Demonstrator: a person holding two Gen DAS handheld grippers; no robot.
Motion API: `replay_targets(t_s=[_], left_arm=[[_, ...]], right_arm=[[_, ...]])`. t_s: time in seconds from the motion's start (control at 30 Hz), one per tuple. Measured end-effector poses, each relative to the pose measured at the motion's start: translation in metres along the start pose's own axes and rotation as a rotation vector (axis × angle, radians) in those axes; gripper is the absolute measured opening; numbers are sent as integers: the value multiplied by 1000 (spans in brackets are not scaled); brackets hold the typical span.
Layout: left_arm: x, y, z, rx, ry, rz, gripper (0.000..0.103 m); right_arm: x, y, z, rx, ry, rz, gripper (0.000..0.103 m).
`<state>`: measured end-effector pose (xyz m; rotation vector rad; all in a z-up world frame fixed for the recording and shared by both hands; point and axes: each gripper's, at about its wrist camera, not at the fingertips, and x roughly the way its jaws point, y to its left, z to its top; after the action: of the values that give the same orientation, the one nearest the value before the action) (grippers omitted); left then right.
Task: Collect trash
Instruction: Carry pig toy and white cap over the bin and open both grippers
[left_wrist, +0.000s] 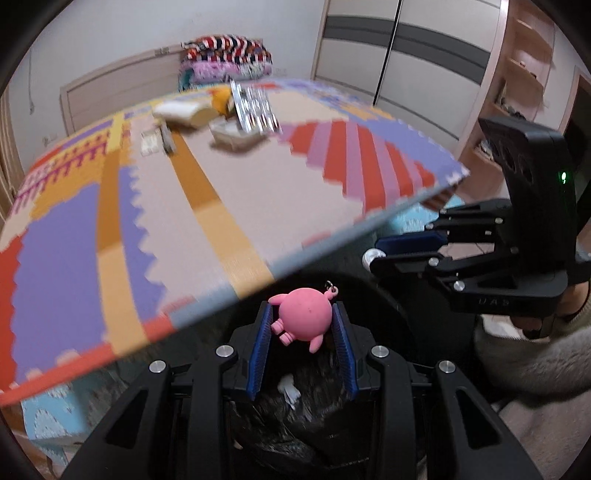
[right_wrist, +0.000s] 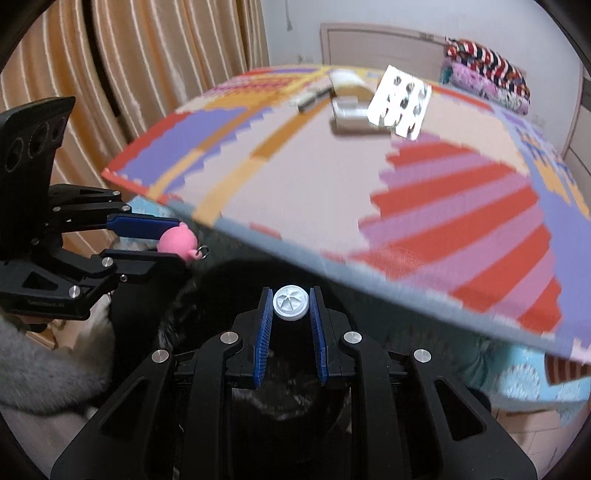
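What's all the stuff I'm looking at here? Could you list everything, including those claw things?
pink pig charm: one, pink, metal ring, between left claw's fingers
bottle cap: one, white, between right claw's fingers
foil blister pack: one, silver, far end of mat
pale items: a few, white and cream, too blurred to name, beside the foil
puzzle mat: one, multicoloured
black bin bag: one, below both claws
folded blankets: stack, patterned, behind mat
left gripper: black, blue pads
right gripper: black, blue pads

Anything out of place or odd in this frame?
Yes: the left hand-held gripper holds a pink pig keychain over the black bin bag, an intact toy, not obvious trash. The right hand-held gripper holds a white cap.
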<state>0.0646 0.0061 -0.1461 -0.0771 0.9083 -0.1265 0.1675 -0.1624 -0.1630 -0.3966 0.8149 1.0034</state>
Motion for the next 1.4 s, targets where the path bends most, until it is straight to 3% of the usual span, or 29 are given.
replay_targets(t_s=[0.37, 0.67, 0.97, 1.03, 1.3, 1.4], left_arm=[[60, -5, -39, -8, 197, 1, 32], [89, -4, -54, -5, 269, 3, 32], [101, -5, -57, -9, 308, 9, 32], [102, -5, -58, -11, 310, 6, 39], [100, -3, -56, -21, 288, -16, 44], [93, -1, -53, -30, 268, -16, 48]], right_arm=[[41, 0, -29, -1, 135, -2, 21], [62, 0, -41, 10, 210, 13, 21], [74, 4, -46, 6, 246, 36, 21], [77, 4, -47, 7, 253, 41, 21], [82, 6, -47, 7, 269, 60, 22], [83, 6, -48, 3, 272, 60, 32]])
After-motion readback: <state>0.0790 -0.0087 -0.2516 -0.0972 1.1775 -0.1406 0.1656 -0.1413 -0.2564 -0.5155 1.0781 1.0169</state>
